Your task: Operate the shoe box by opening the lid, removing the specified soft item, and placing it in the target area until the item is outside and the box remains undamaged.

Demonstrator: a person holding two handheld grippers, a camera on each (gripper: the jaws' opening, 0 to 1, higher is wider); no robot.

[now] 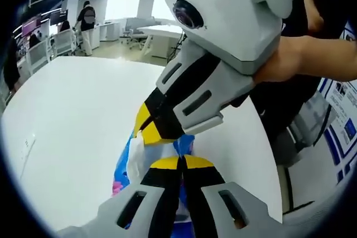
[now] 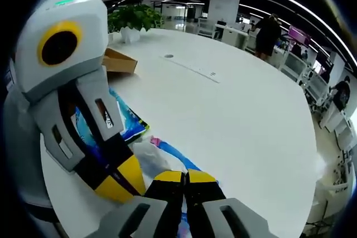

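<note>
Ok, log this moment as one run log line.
left hand-held gripper: shut on plastic bag | right hand-held gripper: shut on plastic bag | cardboard box: on white table

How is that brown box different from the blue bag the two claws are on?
The box is plain brown cardboard; the bag is printed blue-and-white plastic. The box lies untouched near the plant; the bag is pinched by the left gripper and right gripper, both shut. Both are over the same white table.
</note>
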